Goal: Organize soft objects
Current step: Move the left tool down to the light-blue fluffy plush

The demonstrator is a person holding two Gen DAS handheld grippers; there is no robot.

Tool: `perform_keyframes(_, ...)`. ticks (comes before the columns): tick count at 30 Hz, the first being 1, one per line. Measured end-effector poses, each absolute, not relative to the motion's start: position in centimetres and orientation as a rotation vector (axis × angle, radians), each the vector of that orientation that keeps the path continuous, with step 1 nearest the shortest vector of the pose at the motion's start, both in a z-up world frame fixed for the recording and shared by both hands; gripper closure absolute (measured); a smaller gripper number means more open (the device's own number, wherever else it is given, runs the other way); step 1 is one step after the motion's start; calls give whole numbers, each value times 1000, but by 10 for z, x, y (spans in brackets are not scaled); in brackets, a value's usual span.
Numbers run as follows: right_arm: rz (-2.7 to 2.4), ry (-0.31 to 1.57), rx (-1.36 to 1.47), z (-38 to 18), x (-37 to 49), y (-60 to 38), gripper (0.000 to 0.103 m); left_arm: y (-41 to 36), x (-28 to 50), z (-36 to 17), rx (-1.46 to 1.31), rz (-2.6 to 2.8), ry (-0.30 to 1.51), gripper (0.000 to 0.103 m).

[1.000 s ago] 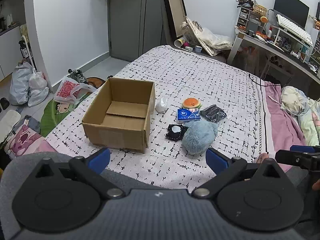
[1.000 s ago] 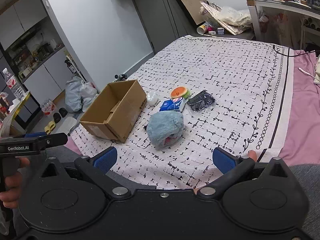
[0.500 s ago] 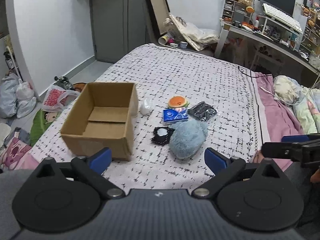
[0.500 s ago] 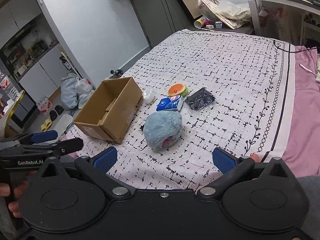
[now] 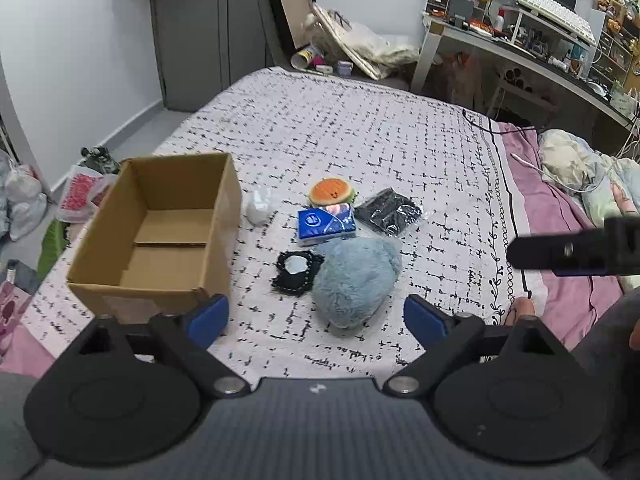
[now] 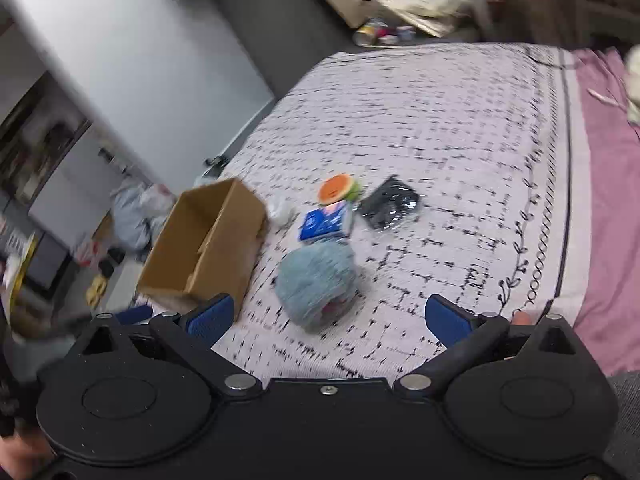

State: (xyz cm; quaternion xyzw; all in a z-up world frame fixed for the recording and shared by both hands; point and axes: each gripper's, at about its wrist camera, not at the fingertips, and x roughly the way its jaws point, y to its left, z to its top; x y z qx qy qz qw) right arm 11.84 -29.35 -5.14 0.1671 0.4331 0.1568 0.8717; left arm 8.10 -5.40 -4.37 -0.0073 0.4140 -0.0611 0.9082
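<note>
An empty cardboard box (image 5: 160,224) (image 6: 208,248) stands open on the bed, left of a small pile. The pile holds a fluffy blue plush (image 5: 354,280) (image 6: 318,280), a black patch with a white centre (image 5: 297,271), a blue tissue pack (image 5: 326,221) (image 6: 324,222), an orange round plush (image 5: 331,191) (image 6: 338,189), a black packet (image 5: 388,210) (image 6: 388,202) and a small white bag (image 5: 258,206). My left gripper (image 5: 316,318) hovers just short of the blue plush, jaws closing slightly, nothing between them. My right gripper (image 6: 328,314) is open and empty, also near the plush.
The patterned bedspread (image 5: 360,128) runs far back; a pink sheet (image 5: 560,216) and bedding lie to the right. Bags and clutter (image 5: 24,200) sit on the floor left of the bed. A desk (image 5: 520,40) stands at the back right.
Both grippers have moved forward and lower toward the pile, so the plush and box look larger. The left jaws have narrowed a little. The right view is now blurred from motion.
</note>
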Motion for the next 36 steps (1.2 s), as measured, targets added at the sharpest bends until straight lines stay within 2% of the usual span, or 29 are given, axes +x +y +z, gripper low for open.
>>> perform_keyframes(13,269,953,346,-72,143,-283,0,-76,124,-80,51,-212,910,16)
perform_keyframes(30,218,1015,401,-97,169,-284,0,-109,158,-128,128,-235,1053,16)
perform_keyframes(36,200,1042,424,-107,179,-285,0,-112,169,-130,150,-236,1052,16)
